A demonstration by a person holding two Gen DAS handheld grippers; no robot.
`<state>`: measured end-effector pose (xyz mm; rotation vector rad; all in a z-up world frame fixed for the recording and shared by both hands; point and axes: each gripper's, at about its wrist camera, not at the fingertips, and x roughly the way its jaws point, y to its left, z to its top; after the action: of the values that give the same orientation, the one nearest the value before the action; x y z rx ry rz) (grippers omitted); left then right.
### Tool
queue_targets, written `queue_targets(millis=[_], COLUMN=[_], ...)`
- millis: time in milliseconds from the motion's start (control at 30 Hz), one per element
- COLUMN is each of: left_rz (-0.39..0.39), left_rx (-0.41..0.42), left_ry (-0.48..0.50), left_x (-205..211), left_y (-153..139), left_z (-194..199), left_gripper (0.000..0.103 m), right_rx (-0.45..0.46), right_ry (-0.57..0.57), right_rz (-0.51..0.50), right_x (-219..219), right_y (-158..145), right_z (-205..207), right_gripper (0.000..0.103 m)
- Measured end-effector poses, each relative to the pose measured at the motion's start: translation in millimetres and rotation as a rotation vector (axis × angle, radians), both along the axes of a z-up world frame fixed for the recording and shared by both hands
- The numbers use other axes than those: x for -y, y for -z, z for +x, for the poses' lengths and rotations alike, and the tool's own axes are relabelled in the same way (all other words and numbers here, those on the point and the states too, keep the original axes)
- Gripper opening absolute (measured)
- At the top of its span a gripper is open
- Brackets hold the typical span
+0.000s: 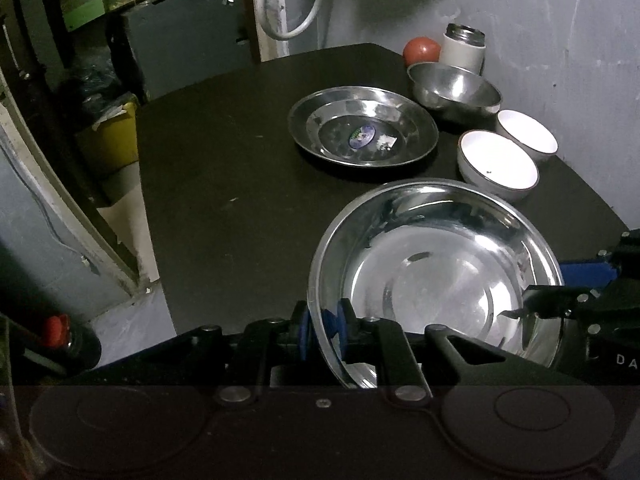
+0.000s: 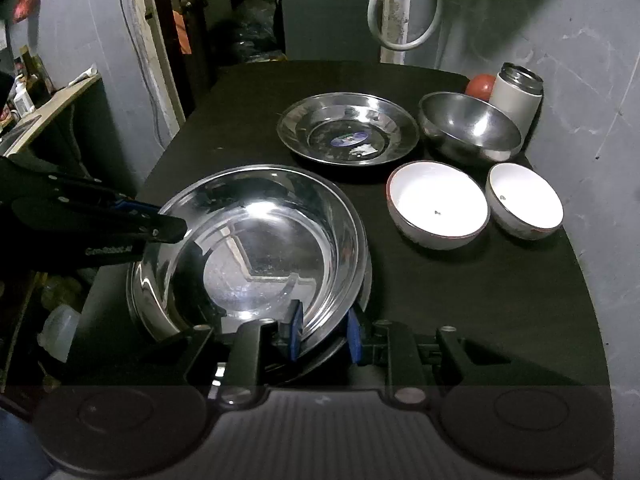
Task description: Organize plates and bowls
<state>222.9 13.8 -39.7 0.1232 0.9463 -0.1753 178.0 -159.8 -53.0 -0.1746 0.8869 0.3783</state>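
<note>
A large shiny steel plate point(image 1: 440, 272) point(image 2: 260, 240) is held over the near part of the black table point(image 1: 240, 200). My left gripper point(image 1: 323, 330) is shut on its rim, and shows in the right wrist view point(image 2: 168, 228) clamping the plate's left edge. My right gripper point(image 2: 324, 334) is shut on the near rim and appears at the plate's right side point(image 1: 532, 308) in the left wrist view. A second rim seems to lie just under the plate on its right. Another steel plate point(image 1: 362, 126) point(image 2: 348, 128) with a sticker lies flat farther back.
A steel bowl point(image 1: 456, 88) point(image 2: 470, 128) sits at the back right. Two white bowls point(image 1: 498, 162) point(image 1: 528, 134) stand side by side near the wall. Behind them are a white flask point(image 2: 516, 96) and a red ball-like thing point(image 2: 480, 86). The table's left edge drops to a cluttered floor.
</note>
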Motion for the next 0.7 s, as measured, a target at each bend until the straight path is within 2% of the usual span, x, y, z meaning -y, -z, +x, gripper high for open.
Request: queue_targets(millis=[300, 700], left_rz=[0.003, -0.003], left_rx=[-0.04, -0.043], left_ry=[0.022, 0.023], left_x=[4.4, 4.2], left_y=[7.8, 9.0], left_z=[6.0, 8.1], left_gripper=[0.018, 0.018], right_rx=[0.005, -0.008], right_ry=[0.005, 0.024], right_rz=[-0.032, -0.044], right_x=[0.3, -0.3], right_y=[1.0, 4.7], right_z=[0.6, 2.8], right_gripper=[0.027, 0.029])
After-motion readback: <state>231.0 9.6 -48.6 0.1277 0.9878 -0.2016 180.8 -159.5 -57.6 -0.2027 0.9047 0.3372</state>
